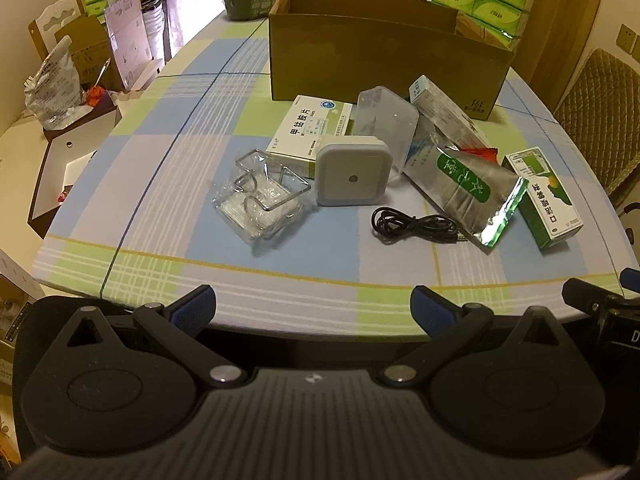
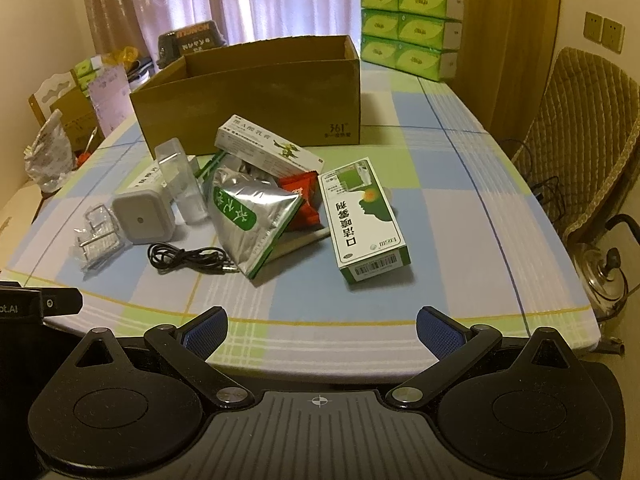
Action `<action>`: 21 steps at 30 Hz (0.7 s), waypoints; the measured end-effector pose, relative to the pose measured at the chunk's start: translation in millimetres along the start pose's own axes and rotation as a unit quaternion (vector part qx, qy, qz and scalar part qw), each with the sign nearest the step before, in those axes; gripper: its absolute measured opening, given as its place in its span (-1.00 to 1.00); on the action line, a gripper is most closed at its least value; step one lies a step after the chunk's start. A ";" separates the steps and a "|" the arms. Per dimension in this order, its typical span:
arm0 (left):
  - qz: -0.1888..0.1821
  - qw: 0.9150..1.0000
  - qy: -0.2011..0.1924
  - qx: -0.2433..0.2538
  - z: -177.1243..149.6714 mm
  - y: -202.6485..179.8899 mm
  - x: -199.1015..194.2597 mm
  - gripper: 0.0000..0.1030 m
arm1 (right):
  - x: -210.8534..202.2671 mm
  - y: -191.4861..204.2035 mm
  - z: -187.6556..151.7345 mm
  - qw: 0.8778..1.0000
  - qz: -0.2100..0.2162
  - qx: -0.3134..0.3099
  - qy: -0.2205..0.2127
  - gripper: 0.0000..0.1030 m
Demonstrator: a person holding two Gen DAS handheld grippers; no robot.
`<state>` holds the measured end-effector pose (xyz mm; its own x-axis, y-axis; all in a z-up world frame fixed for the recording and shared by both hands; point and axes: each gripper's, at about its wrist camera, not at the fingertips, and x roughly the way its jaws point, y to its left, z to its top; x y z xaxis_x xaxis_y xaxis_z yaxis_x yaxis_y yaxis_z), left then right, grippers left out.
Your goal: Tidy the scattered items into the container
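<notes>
Left tongs [image 1: 314,306] spread wide, empty; right tongs [image 2: 322,330] likewise spread, empty, level.

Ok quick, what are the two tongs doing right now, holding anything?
Left tongs: open, empty, short of the table edge.
Right tongs: open, empty, also short of the table edge.

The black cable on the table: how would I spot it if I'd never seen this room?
Start at the open brown cardboard box; the clutter lies in front of it. At the pile's near edge, before the grey square plastic gadget, lies the thin black coiled cable, the only dark, stringy thing among boxes and packets.
</notes>
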<state>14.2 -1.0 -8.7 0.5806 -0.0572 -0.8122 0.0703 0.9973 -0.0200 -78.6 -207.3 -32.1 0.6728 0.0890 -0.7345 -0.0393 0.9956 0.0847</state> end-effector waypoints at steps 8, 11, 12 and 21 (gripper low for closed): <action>-0.015 1.000 0.000 -0.001 14.2 3.2 11.1 0.98 | 10.1 -6.3 16.2 1.000 -0.006 -0.005 -0.005 1.00; -0.025 1.000 -0.005 0.003 20.5 4.7 14.4 0.98 | 14.4 -9.4 22.1 1.000 -0.006 -0.006 -0.008 1.00; -0.027 1.000 -0.007 0.006 22.5 5.4 15.9 0.98 | 16.2 -10.6 23.5 1.000 -0.005 -0.005 -0.006 1.00; -0.016 0.999 -0.019 0.041 36.2 0.6 38.0 0.98 | 34.6 -11.2 27.2 1.000 0.002 -0.021 -0.002 1.00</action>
<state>65.7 -4.2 -18.5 0.6080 -0.0922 -0.7885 0.1539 0.9881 0.0031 -34.7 -216.2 -40.1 0.6761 0.0938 -0.7308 -0.0730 0.9955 0.0602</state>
